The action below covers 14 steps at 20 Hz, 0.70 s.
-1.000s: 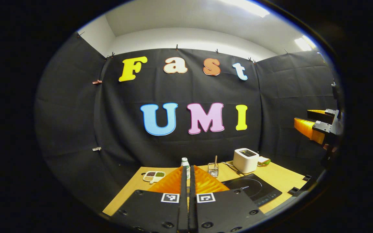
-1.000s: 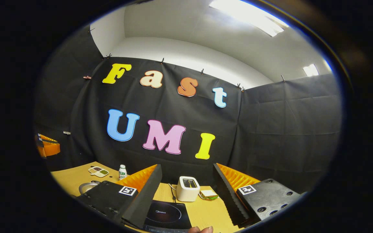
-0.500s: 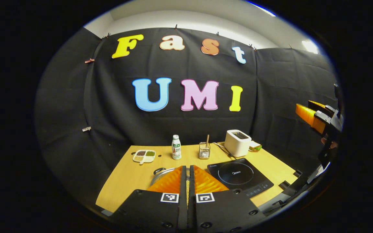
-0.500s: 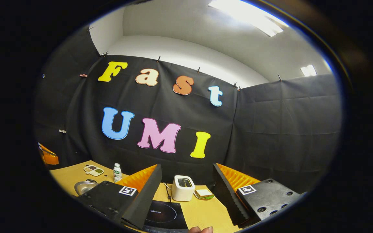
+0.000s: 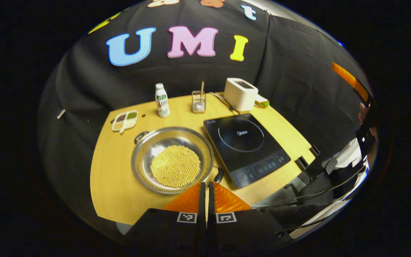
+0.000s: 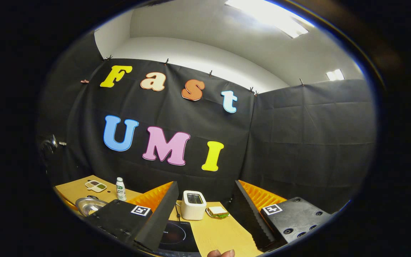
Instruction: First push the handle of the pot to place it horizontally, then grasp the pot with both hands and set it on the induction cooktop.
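Just ahead of the left gripper (image 5: pixel 206 185), whose fingers are pressed together with nothing between them, sits the pot (image 5: pixel 172 159): a shallow, round, shiny metal pan with a bed of small yellowish grains across its bottom, standing on the pale wooden table (image 5: pixel 111 185). Its near handle (image 5: pixel 219 175), a small dark loop, lies just beyond the fingertips and slightly to their right; a second handle (image 5: pixel 141 136) shows at the far rim. Touching or nearly touching the pot on the right side is the induction cooktop (image 5: pixel 246 146), a flat black glass slab with a printed ring and a strip of controls. Farther off stand a small bottle (image 5: pixel 161 100), a divided dish (image 5: pixel 124 120), a clear holder (image 5: pixel 198 101) and a boxy white toaster (image 5: pixel 240 93). The right gripper (image 6: pixel 205 210) is held high with fingers spread wide, empty, above the cooktop's near edge. Risks, as I judge them: a push landing on the rim rather than the handle would slide the light pan or shake grains loose; smooth metal may slip in a two-sided lift; uneven raising would tip the grains out.
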Each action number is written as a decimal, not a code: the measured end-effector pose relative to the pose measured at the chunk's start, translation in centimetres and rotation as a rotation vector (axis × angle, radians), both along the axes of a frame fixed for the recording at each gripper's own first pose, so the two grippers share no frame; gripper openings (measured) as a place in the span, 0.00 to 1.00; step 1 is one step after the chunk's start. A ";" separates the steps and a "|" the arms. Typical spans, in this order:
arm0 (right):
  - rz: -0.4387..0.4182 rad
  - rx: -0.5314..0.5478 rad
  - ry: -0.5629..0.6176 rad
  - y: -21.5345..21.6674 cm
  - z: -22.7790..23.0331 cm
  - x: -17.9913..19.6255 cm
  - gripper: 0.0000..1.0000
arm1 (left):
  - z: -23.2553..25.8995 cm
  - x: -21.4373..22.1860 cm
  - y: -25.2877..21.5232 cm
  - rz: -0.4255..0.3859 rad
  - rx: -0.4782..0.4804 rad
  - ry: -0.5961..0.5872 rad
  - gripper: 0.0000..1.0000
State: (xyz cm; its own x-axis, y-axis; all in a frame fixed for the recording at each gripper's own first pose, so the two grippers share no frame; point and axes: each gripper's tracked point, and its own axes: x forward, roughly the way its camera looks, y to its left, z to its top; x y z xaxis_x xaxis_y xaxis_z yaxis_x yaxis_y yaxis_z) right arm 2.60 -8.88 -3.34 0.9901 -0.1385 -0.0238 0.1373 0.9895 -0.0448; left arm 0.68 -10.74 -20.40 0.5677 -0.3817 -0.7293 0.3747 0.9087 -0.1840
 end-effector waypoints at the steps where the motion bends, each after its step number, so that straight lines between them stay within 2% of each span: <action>1: -0.005 0.004 0.003 -0.5 -0.1 0.3 0.98 | -1.1 -0.6 -0.2 -0.011 0.008 0.052 0.05; 5: -0.022 0.018 0.011 -2.1 -1.0 1.2 0.98 | -4.8 -1.5 -0.5 -0.069 0.064 0.231 0.05; 10: -0.035 0.025 0.031 -4.0 -2.2 1.7 0.98 | -9.7 -2.7 -1.6 -0.133 0.082 0.451 0.05; 14: -0.052 0.028 0.023 -5.3 -2.3 1.9 0.98 | -12.1 -1.6 -2.4 -0.144 0.132 0.514 0.05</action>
State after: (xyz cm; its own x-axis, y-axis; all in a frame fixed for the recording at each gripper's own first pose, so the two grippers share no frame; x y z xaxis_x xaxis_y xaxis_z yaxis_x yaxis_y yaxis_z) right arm 4.54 -14.14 -5.69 0.9807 -0.1890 -0.0506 0.1882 0.9819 -0.0210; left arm -0.91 -13.15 -32.47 0.0742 -0.3158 -0.9459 0.3886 0.8827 -0.2642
